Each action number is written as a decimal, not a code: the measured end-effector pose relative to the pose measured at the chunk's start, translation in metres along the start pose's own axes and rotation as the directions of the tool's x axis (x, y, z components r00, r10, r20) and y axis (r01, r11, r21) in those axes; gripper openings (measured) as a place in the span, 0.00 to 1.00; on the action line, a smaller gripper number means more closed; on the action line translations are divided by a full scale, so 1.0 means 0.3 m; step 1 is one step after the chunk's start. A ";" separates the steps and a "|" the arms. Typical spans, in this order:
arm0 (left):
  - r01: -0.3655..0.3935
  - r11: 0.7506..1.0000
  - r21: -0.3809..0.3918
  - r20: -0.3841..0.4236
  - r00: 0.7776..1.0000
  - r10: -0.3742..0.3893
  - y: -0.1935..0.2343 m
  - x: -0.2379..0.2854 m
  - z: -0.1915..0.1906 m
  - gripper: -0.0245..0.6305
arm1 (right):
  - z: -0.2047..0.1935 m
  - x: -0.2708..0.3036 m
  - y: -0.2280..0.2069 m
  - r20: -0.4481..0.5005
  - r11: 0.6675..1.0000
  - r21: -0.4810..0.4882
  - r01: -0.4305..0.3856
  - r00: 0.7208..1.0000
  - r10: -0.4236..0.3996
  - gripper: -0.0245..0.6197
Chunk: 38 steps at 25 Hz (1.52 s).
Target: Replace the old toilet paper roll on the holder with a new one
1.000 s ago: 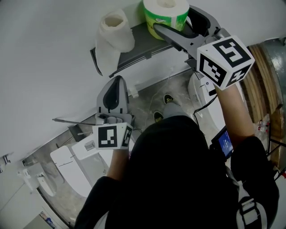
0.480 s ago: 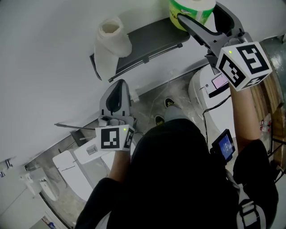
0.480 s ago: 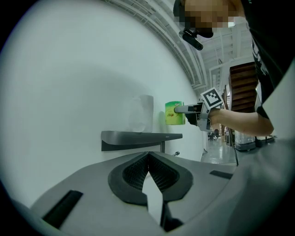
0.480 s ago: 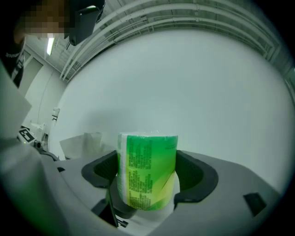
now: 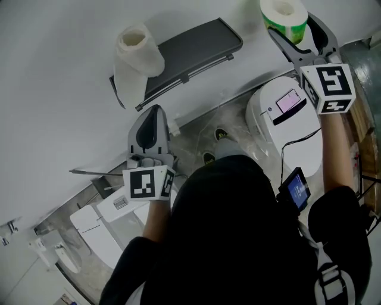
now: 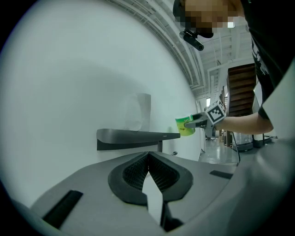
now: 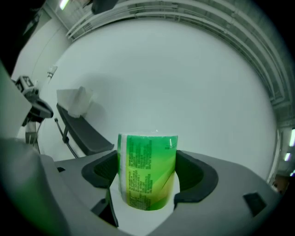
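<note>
The right hand-held gripper point(image 5: 293, 33) is closed on the new roll point(image 5: 284, 16), which has a green wrapper. In the right gripper view the new roll point(image 7: 147, 170) stands upright between the two jaws, and both jaws press on its sides. It is held in the air near the white wall point(image 5: 53, 71), to the right of the holder point(image 5: 184, 50) and not touching it.

The old roll point(image 5: 134, 55) is white and loose, and it sits at the left end of the holder's dark shelf.

The left hand-held gripper point(image 5: 149, 136) is closed and empty. In the left gripper view its jaws point(image 6: 148, 160) meet with nothing between them, and they point toward the holder point(image 6: 133, 136) from below.

A white toilet point(image 5: 280, 128) is on the floor under the right hand-held gripper.
</note>
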State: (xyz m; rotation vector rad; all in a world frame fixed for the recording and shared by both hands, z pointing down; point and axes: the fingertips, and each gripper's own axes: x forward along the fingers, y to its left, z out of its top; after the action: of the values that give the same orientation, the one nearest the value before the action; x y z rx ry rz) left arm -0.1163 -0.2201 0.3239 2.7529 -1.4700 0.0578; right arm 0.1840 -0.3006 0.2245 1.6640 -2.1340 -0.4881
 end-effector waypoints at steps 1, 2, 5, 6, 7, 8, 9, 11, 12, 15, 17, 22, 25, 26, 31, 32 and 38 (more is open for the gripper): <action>0.003 1.000 0.002 0.000 1.000 -0.003 -0.001 0.003 0.000 0.07 | -0.026 -0.001 0.007 -0.021 0.999 -0.049 0.005 1.000 -0.006 0.61; 0.006 1.000 0.003 -0.001 1.000 -0.006 -0.003 0.005 -0.001 0.07 | -0.054 -0.001 0.017 -0.042 0.995 -0.098 0.008 0.999 -0.012 0.61; 0.018 1.000 0.009 -0.003 1.000 -0.017 -0.011 0.007 0.001 0.07 | -0.146 -0.004 0.052 -0.112 0.974 -0.225 0.000 0.993 -0.026 0.61; 0.021 1.000 0.012 -0.003 1.000 -0.021 -0.013 0.009 0.001 0.07 | -0.178 -0.003 0.064 -0.136 0.966 -0.258 -0.006 0.990 -0.030 0.61; 0.021 1.000 0.010 -0.003 1.000 -0.021 -0.013 0.010 0.001 0.07 | -0.211 -0.001 0.077 -0.159 0.958 -0.287 -0.012 0.987 -0.035 0.61; 0.019 1.000 0.003 -0.005 1.000 -0.019 -0.012 0.012 -0.001 0.07 | -0.244 0.002 0.092 -0.181 0.949 -0.316 -0.019 0.983 -0.041 0.61; 0.017 1.000 -0.004 -0.007 1.000 -0.017 -0.011 0.013 -0.002 0.07 | -0.275 0.006 0.111 -0.201 0.938 -0.345 -0.029 0.979 -0.044 0.61; 0.015 1.000 -0.007 -0.009 1.000 -0.015 -0.007 0.013 -0.001 0.07 | -0.329 0.017 0.158 -0.236 0.911 -0.407 -0.062 0.971 -0.040 0.61; 0.016 1.000 -0.002 -0.008 1.000 -0.016 -0.004 0.011 -0.001 0.07 | -0.353 0.022 0.185 -0.251 0.894 -0.440 -0.082 0.967 -0.035 0.61; 0.008 1.000 0.003 -0.009 1.000 -0.008 0.011 0.001 -0.006 0.07 | -0.414 0.038 0.265 -0.287 0.835 -0.531 -0.144 0.958 -0.018 0.61; -0.001 1.000 0.005 -0.015 1.000 0.001 0.025 -0.005 -0.012 0.07 | -0.439 0.053 0.307 -0.301 0.796 -0.579 -0.173 0.953 -0.012 0.61; -0.025 1.000 -0.007 -0.009 1.000 0.025 0.055 -0.021 -0.012 0.07 | -0.430 0.083 0.397 -0.291 0.732 -0.646 -0.215 0.956 0.024 0.61; -0.041 0.999 -0.015 -0.015 0.999 0.041 0.071 -0.031 -0.011 0.07 | -0.392 0.102 0.444 -0.263 0.711 -0.667 -0.222 0.963 0.054 0.61; -0.044 0.999 -0.013 -0.019 0.999 0.044 0.077 -0.035 -0.015 0.07 | -0.385 0.107 0.459 -0.262 0.703 -0.674 -0.228 0.963 0.061 0.61; -0.045 0.999 -0.011 -0.016 0.999 0.045 0.087 -0.049 -0.013 0.07 | -0.359 0.123 0.515 -0.253 0.675 -0.699 -0.236 0.965 0.075 0.61; -0.048 0.999 -0.016 -0.014 0.999 0.048 0.090 -0.051 -0.012 0.07 | -0.355 0.126 0.521 -0.250 0.672 -0.703 -0.233 0.966 0.073 0.61; -0.059 0.998 -0.012 -0.018 0.998 0.059 0.109 -0.067 -0.024 0.07 | -0.308 0.131 0.596 -0.214 0.628 -0.747 -0.220 0.973 0.088 0.61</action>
State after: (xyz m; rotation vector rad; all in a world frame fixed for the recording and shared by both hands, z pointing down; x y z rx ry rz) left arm -0.1548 -0.2212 0.3301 2.6918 -1.5417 0.0728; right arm 0.0725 -0.2999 0.3967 0.9662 -1.5620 -1.0036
